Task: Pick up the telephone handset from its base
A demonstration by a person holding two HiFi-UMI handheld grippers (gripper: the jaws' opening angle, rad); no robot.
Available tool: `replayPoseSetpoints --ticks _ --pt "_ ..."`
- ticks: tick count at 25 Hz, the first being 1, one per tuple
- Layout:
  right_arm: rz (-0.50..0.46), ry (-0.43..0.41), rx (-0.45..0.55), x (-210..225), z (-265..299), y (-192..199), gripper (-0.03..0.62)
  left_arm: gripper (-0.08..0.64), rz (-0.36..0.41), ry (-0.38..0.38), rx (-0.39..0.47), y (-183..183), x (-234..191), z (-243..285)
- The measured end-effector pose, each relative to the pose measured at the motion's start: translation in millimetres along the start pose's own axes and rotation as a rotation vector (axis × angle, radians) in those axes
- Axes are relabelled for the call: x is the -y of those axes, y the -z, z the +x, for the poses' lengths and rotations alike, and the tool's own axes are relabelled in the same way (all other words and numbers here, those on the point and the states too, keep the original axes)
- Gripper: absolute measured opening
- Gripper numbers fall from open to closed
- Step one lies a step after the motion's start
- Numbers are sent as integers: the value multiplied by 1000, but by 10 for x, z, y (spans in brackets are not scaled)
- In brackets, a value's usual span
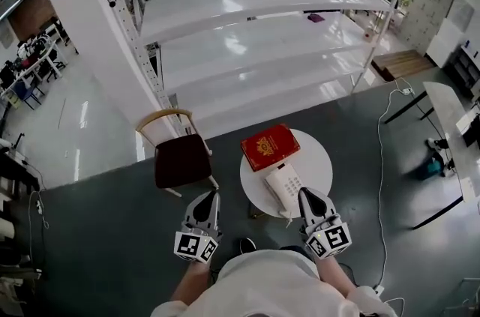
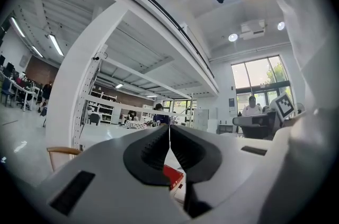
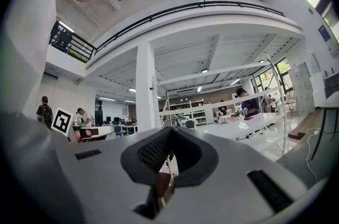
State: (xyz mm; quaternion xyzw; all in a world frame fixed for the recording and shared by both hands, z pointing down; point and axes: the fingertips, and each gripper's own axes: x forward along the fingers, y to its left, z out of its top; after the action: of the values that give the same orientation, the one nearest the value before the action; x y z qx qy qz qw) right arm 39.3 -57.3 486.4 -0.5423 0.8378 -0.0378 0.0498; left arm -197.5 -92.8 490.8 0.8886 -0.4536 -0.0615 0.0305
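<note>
In the head view a white telephone (image 1: 283, 186), its handset lying on the base, sits on the near part of a small round white table (image 1: 319, 162). My right gripper (image 1: 307, 194) hangs level just right of the phone's near end, its jaws shut and empty. Left of the table, over the dark floor, my left gripper (image 1: 210, 196) is also shut with nothing in it. The left gripper view has the jaws meeting (image 2: 169, 134) in a thin line, with the red book (image 2: 174, 175) behind. In the right gripper view the jaws (image 3: 170, 135) are closed too, and the phone is hidden.
A red book (image 1: 269, 146) lies on the far side of the table. A wooden chair with a dark seat (image 1: 180, 158) stands to the left. Long white shelving (image 1: 255, 46) runs behind. A white cable (image 1: 381, 158) trails over the floor beside desks at right. People sit far back.
</note>
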Motion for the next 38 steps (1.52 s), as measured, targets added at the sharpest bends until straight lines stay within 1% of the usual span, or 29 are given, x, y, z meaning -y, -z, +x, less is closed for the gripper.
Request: replayPoseSetpoints --ticks 9,13,20,29,33,38 --pt "13 11 -2 113 225 80 9 21 -3 19 -17 34 -110 172" --pt "21 -7 -3 202 282 90 9 21 0 4 -25 44 -93 243" --pt "20 -53 -13 389 416 17 9 21 -36 -31 -9 -23 3 435" --pt "20 -109 -34 540 558 48 9 21 -34 -61 -18 41 97 620" --pt "36 -122 -57 577 585 156 9 21 -37 -74 -24 89 110 649" --pt "55 -146 -93 582 659 391 9 21 -53 -87 -36 156 100 676"
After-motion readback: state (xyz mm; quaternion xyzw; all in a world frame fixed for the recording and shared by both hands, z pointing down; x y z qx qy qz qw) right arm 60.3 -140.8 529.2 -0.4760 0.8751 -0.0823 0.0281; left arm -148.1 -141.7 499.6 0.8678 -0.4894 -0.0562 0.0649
